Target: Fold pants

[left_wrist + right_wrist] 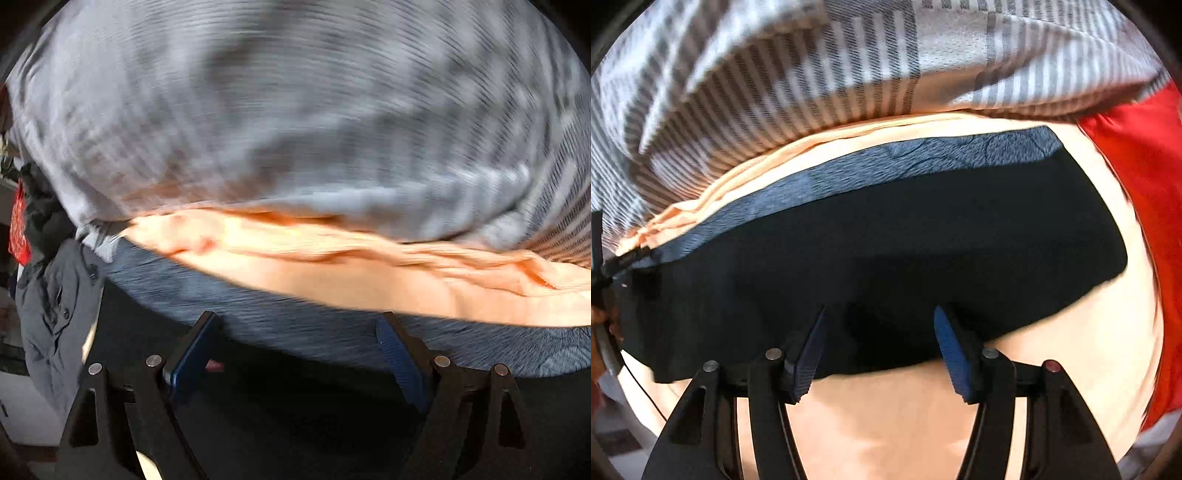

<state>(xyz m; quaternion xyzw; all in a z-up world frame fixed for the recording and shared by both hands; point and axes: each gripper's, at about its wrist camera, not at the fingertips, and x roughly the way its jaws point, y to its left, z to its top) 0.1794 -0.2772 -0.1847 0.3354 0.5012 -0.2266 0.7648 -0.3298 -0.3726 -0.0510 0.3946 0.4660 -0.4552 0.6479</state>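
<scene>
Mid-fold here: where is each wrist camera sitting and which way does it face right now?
Left wrist: rides the left gripper, looking forward over the dark pants toward the striped bedding; own open fingers show; blurred.
Right wrist: rides the right gripper, facing the pants on the peach sheet; own open fingers show, red cloth at right.
Shared: pants, peach sheet, striped bedding.

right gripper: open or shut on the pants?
Open. In the right wrist view the right gripper has its blue pads spread wide over the dark pants, with no cloth pinched between them.
</scene>
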